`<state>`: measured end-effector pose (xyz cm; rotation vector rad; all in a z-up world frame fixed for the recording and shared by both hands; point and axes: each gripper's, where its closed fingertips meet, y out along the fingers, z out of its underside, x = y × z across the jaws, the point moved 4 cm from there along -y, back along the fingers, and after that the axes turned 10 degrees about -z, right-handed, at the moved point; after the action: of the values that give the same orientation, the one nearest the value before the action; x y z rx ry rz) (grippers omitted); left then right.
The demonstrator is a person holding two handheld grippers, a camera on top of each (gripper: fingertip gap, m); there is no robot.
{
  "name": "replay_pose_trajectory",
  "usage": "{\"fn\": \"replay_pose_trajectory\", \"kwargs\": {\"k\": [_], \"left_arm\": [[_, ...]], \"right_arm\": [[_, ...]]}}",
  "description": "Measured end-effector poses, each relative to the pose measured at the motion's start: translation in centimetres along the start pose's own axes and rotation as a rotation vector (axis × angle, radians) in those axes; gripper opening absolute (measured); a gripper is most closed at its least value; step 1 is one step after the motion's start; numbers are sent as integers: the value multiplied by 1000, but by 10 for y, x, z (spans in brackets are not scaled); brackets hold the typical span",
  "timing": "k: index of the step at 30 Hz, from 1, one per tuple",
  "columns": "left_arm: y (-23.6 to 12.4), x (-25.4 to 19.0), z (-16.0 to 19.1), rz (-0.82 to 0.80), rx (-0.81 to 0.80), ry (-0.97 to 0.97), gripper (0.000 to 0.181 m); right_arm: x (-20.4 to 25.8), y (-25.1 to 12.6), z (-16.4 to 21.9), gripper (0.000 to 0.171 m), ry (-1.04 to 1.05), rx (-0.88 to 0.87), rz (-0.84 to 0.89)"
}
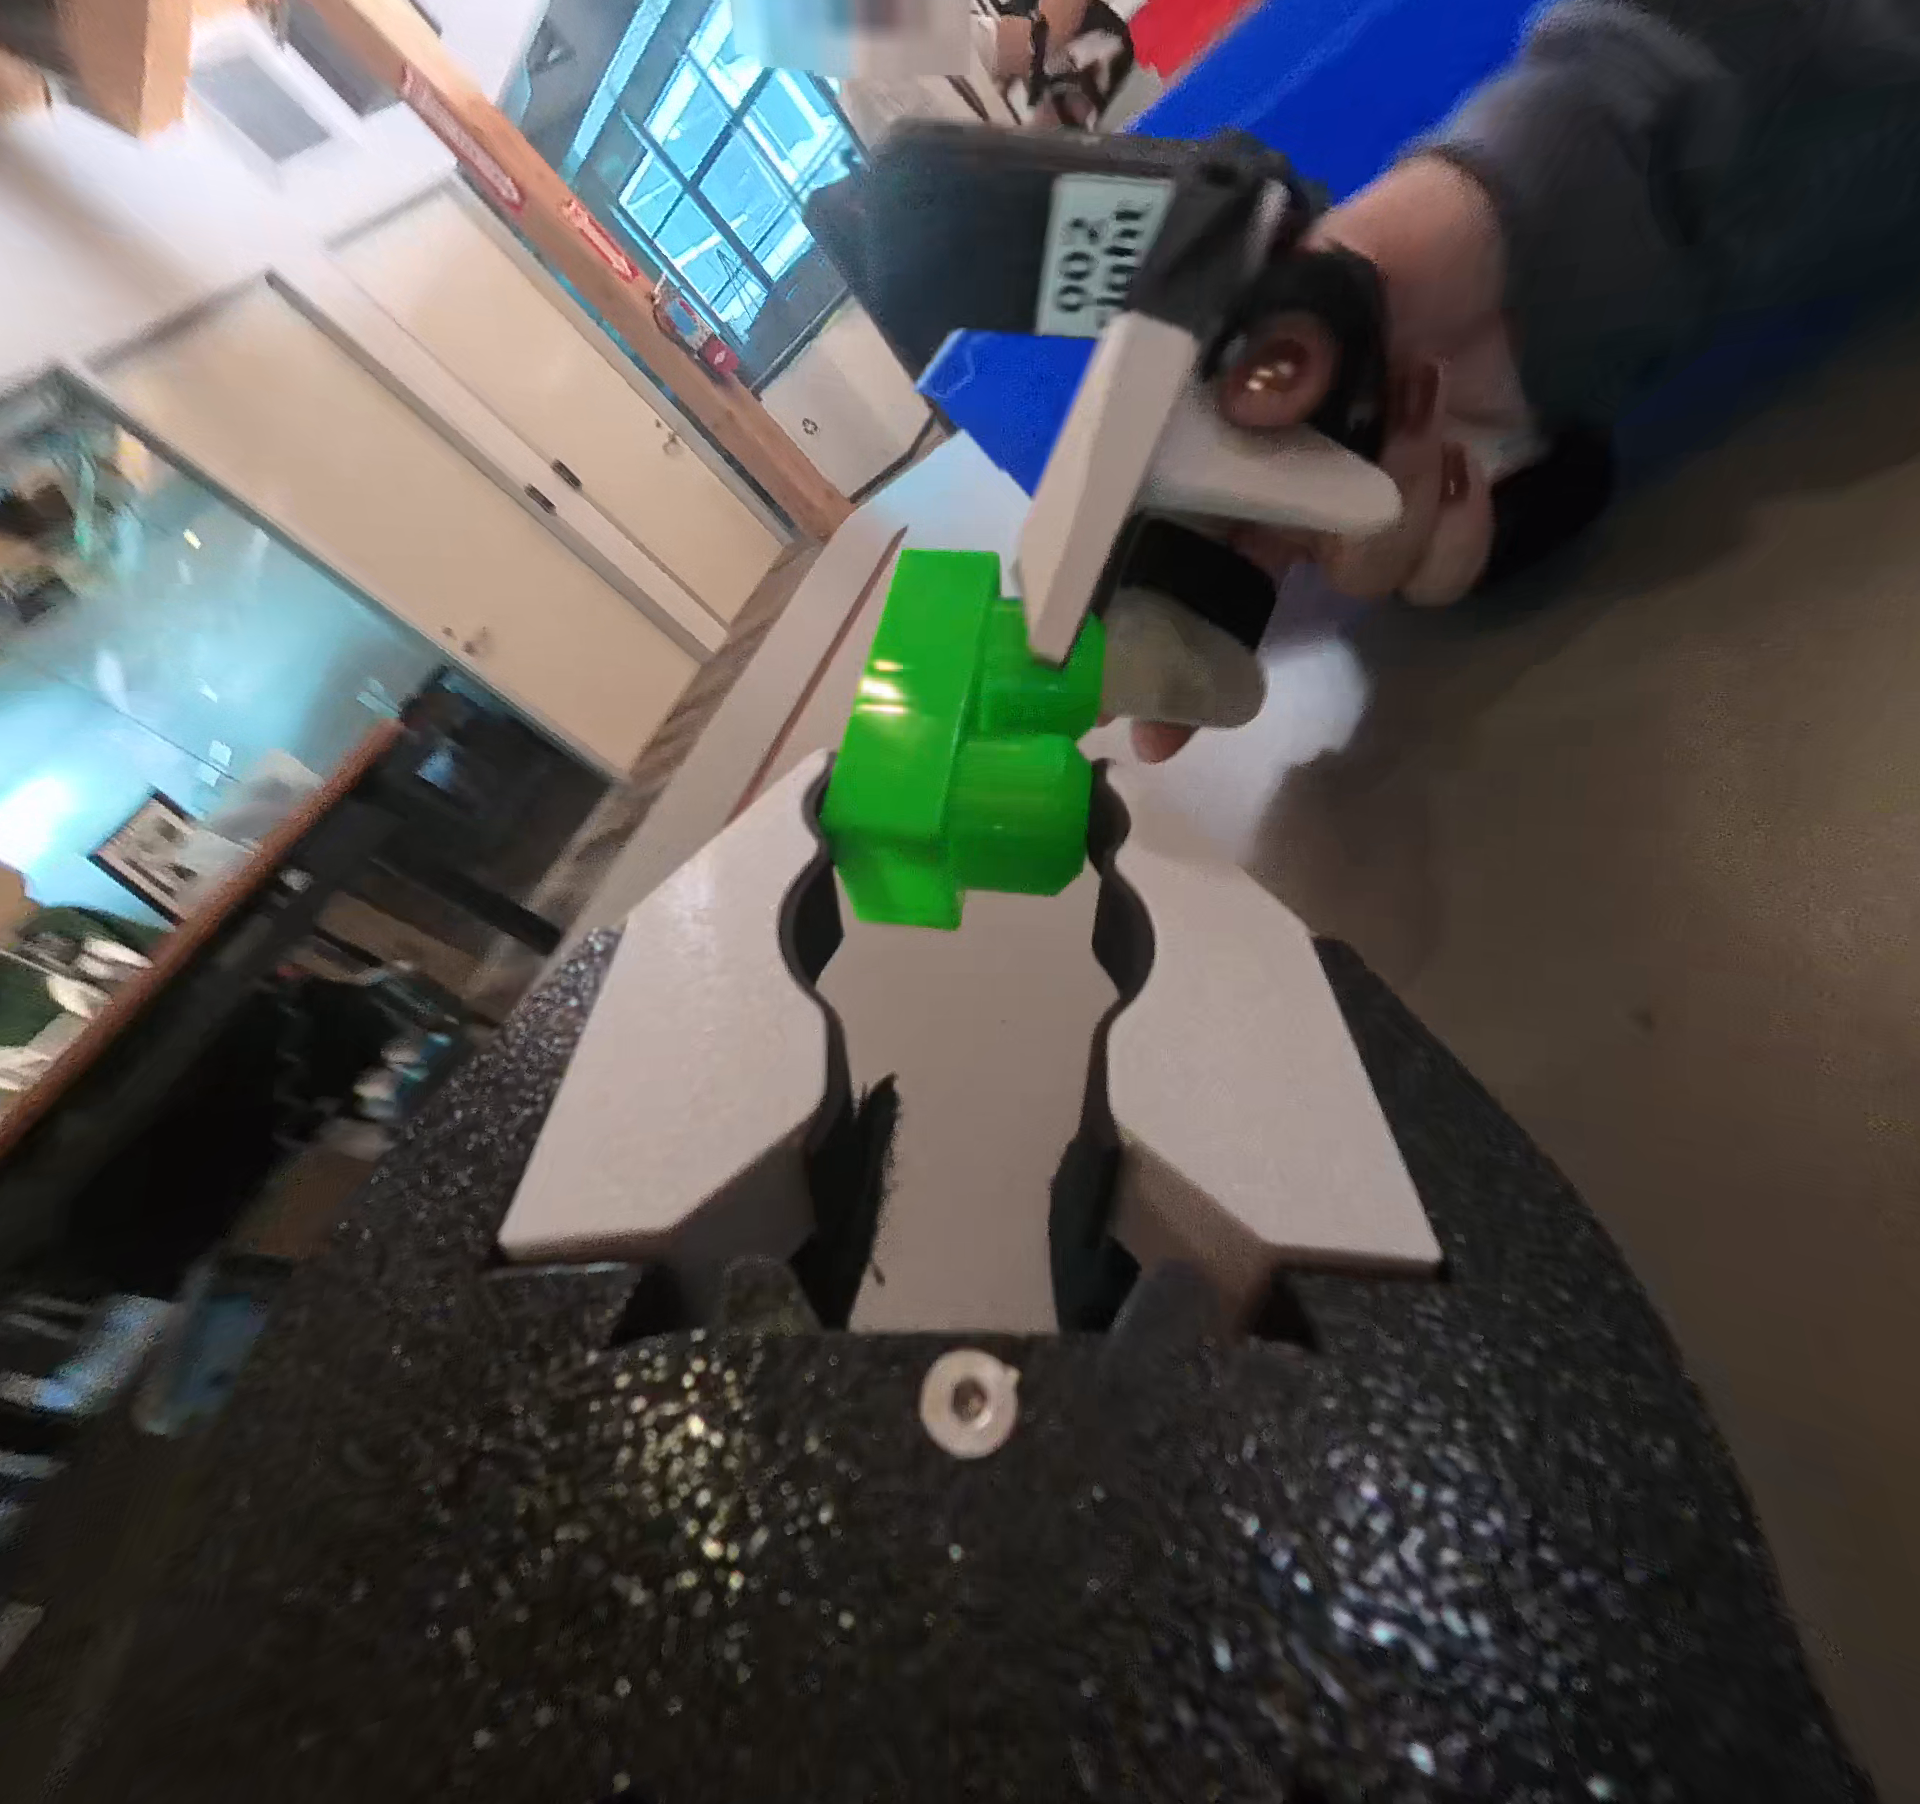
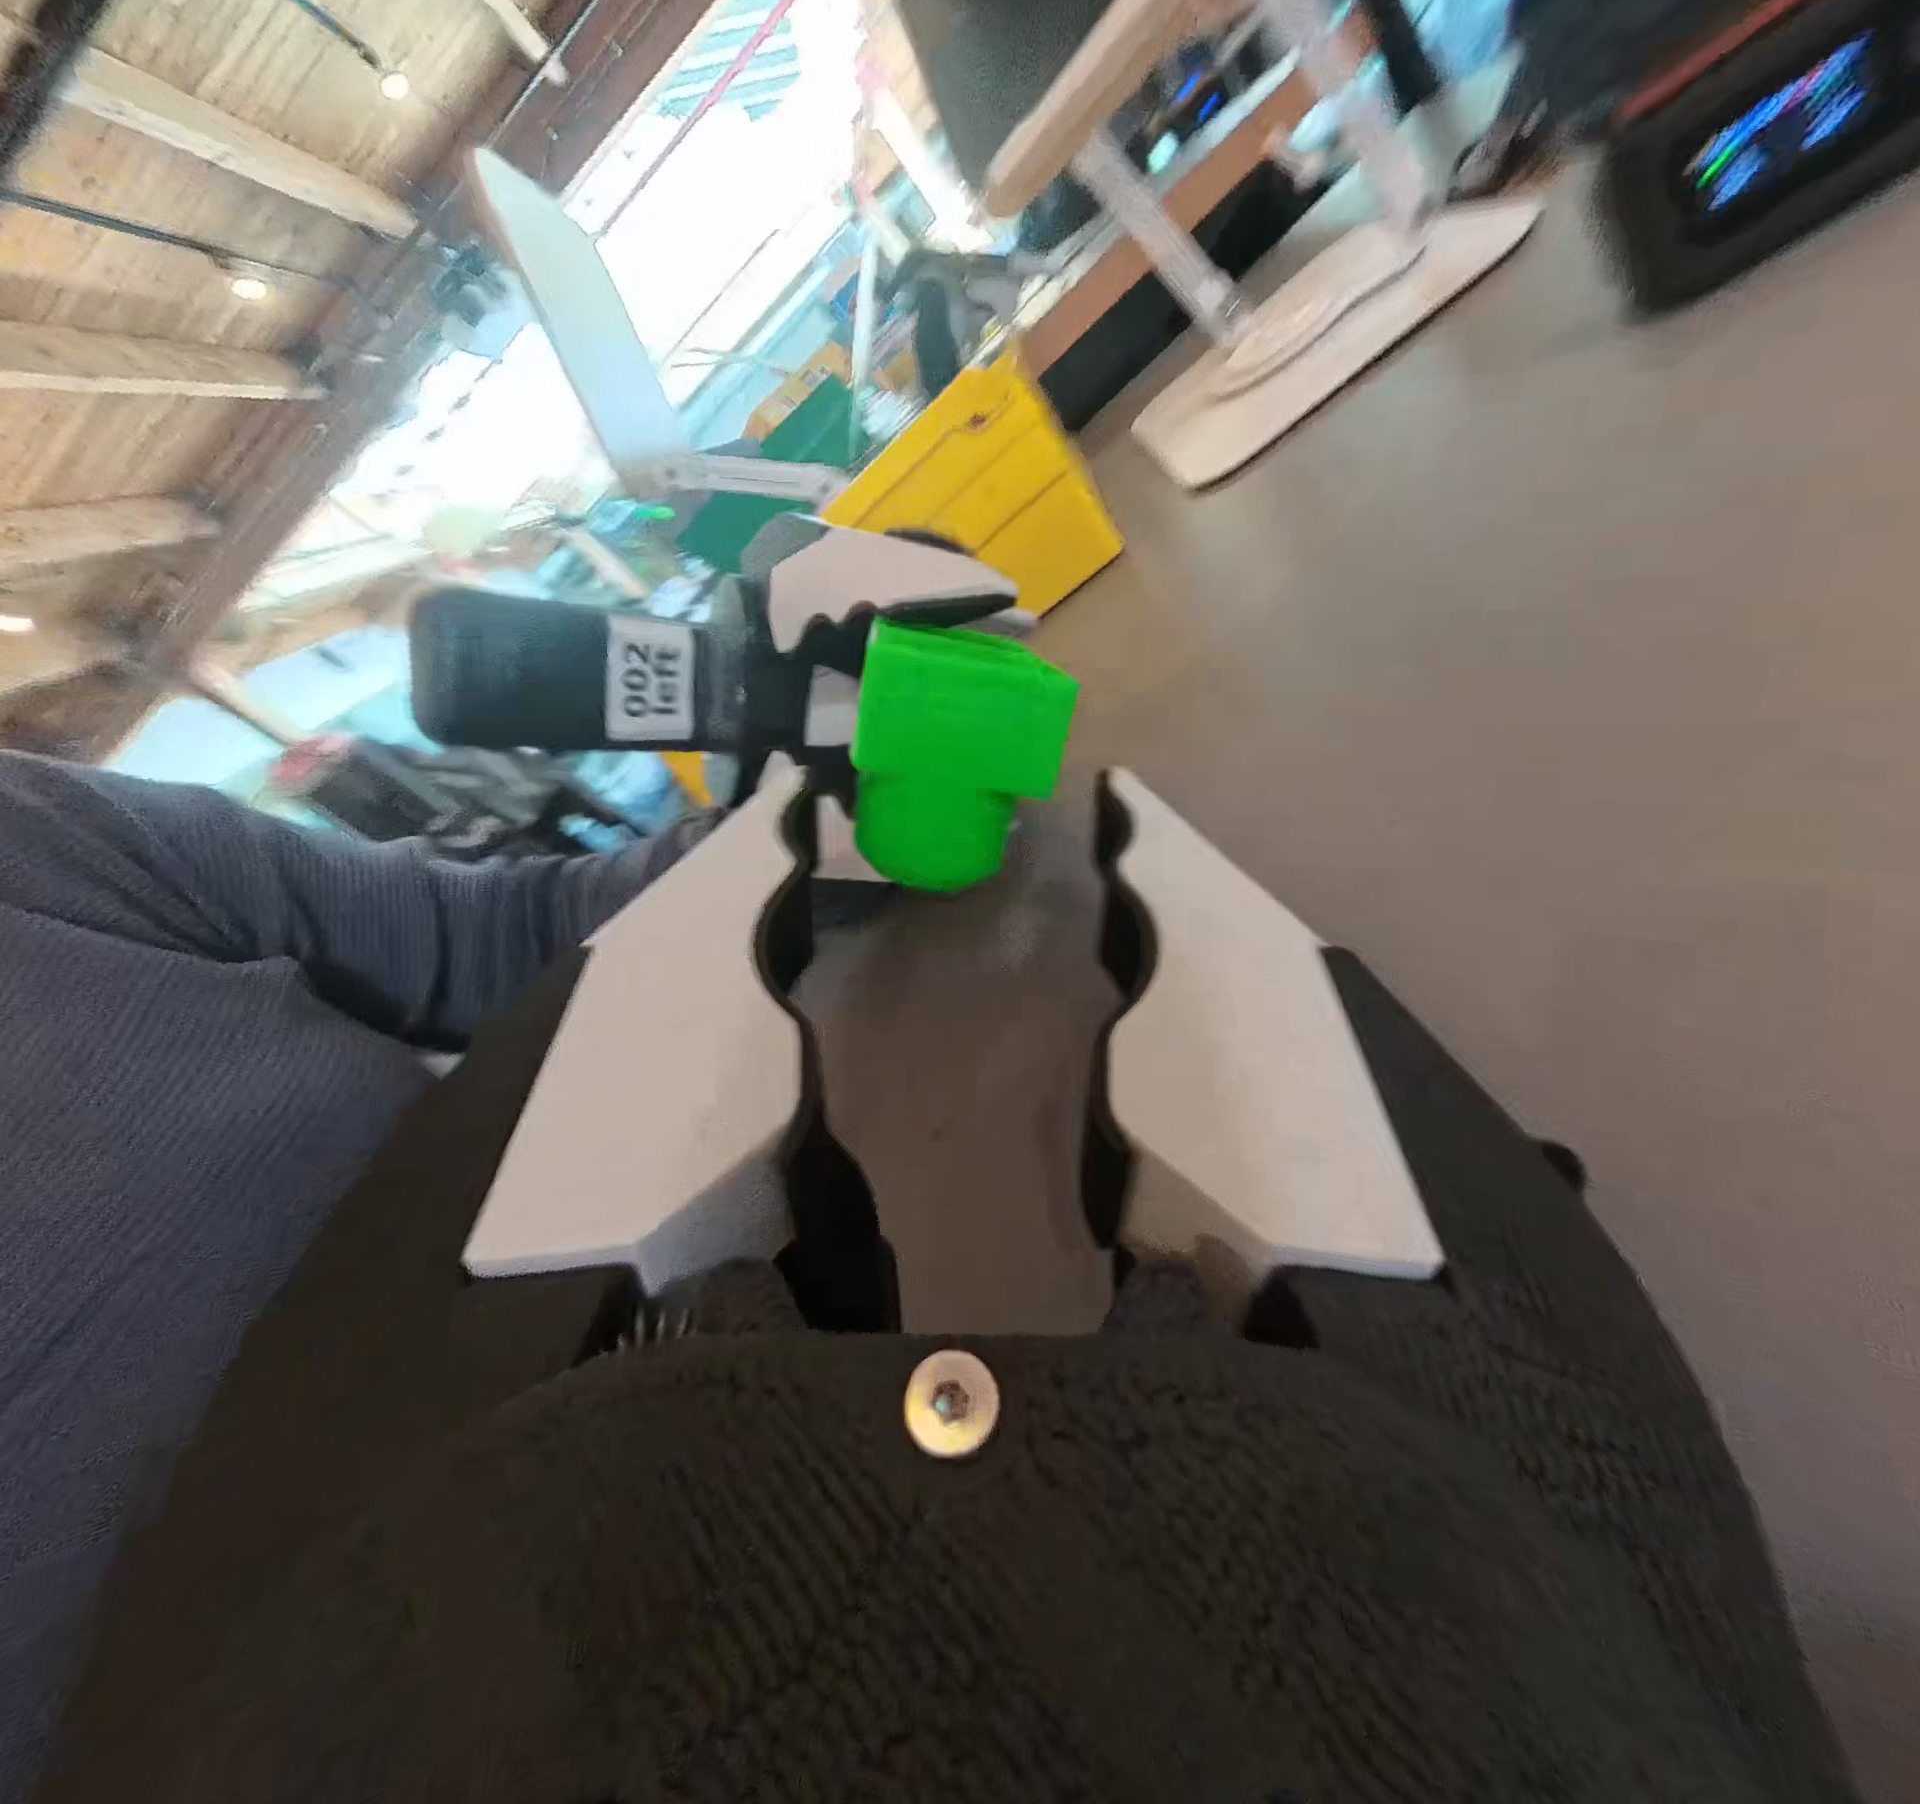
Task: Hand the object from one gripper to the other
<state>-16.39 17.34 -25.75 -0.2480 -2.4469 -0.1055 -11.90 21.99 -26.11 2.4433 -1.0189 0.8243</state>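
Your left hand-held gripper [image 1: 961, 824] clamped the green plastic part [image 1: 961, 767] at its fingertips, while your right hand-held gripper [image 2: 951, 819] stood wide around its stub, not gripping.

left gripper [image 1: 961, 809] jaws clamped at their tips, right gripper [image 2: 951, 798] jaws spread apart, grippers meeting tip to tip

— Any room between the right gripper's [image 2: 951, 819] jaws?
— They stand parted, but the green piece [image 2: 956, 746] sits just beyond their tips, with the left gripper [image 2: 914, 632] behind it.
— And to the right?
— Bare floor [image 2: 1507, 715] — nothing near.
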Motion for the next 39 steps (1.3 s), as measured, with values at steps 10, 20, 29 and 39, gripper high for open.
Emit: {"fn": "replay_pose_trajectory", "kwargs": {"k": [10, 20, 29, 39], "left_arm": [[-16, 29, 13, 373, -43, -877, 44], [-16, 2, 10, 596, 73, -880, 45], [-16, 4, 8, 618, 52, -935, 43], [-7, 20, 8, 216, -48, -609, 89]], "right_arm": [[23, 1, -13, 69, -1342, 172, 512], [13, 19, 7, 76, -1732, 435, 682], [12, 18, 6, 43, -1685, 425, 691], [5, -2, -17, 41, -1352, 218, 731]]}}
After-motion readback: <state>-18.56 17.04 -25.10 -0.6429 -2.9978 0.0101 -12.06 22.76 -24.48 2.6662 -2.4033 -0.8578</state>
